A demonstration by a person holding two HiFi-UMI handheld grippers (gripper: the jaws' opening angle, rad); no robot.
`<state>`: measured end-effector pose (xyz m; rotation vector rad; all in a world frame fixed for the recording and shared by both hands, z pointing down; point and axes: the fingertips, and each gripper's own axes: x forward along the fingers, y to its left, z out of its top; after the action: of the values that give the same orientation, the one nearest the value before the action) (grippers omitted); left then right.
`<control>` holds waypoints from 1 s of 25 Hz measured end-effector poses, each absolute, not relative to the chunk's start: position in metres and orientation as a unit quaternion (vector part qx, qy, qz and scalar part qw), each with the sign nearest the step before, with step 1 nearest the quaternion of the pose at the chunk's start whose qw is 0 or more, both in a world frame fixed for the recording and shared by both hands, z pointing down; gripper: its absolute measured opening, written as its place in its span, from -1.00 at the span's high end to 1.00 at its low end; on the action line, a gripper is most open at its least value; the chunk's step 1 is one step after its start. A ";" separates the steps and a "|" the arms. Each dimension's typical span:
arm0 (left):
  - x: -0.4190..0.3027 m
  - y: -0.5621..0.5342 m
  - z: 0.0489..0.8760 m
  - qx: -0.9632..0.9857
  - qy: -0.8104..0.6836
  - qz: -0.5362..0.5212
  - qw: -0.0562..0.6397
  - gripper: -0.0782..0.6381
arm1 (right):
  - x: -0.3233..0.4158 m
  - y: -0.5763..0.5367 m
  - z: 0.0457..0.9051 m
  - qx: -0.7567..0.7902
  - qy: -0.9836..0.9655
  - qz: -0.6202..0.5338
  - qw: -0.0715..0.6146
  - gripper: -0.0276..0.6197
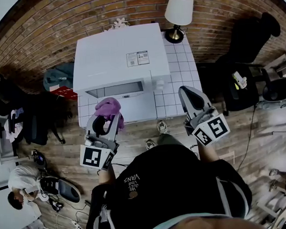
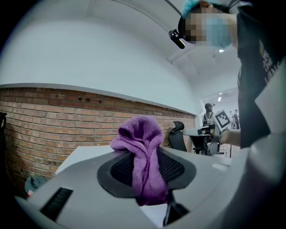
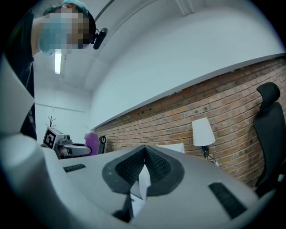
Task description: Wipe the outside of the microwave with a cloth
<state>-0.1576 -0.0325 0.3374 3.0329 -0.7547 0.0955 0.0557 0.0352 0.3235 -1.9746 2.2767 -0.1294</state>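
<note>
The left gripper [image 1: 107, 119] and right gripper [image 1: 190, 91] each have a light grey moulded body, black mesh-textured pads [image 2: 120, 172] and a cube [image 1: 96, 157] bearing black-and-white square markers. The operator wears a black T-shirt [image 1: 170, 182] with white lettering.

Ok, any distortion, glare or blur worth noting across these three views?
Head view: heavy fisheye bends the brick wall, corners vignetted; microwave evenly lit. Left gripper view: purple cloth sharp, background curved. Right gripper view: ceiling light blown out, lamp clear.
</note>
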 end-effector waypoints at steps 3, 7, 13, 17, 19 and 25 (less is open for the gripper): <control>-0.145 -0.042 0.330 0.972 -0.234 0.037 0.010 0.39 | 0.067 0.024 0.322 -0.650 0.756 -0.042 0.066 0.92; -0.126 -0.057 0.324 0.973 -0.227 0.037 0.019 0.39 | 0.083 0.006 0.323 -0.643 0.762 -0.047 0.066 0.92; -0.092 -0.077 0.317 0.978 -0.198 0.049 0.039 0.38 | 0.110 -0.021 0.326 -0.623 0.777 -0.049 0.072 0.92; -0.074 -0.094 0.312 0.982 -0.164 0.097 0.018 0.39 | 0.117 -0.039 0.332 -0.602 0.793 -0.058 0.067 0.92; -0.068 -0.106 0.307 0.980 -0.154 0.128 -0.019 0.39 | 0.118 -0.048 0.333 -0.598 0.797 -0.059 0.062 0.92; -0.043 -0.146 0.297 0.975 -0.106 0.179 -0.081 0.39 | 0.117 -0.069 0.329 -0.609 0.788 -0.056 0.069 0.92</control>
<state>-0.0430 -0.1457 0.2966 3.2319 -0.3500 0.5935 0.1169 -0.0692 0.3291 -1.8348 2.3725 -0.1691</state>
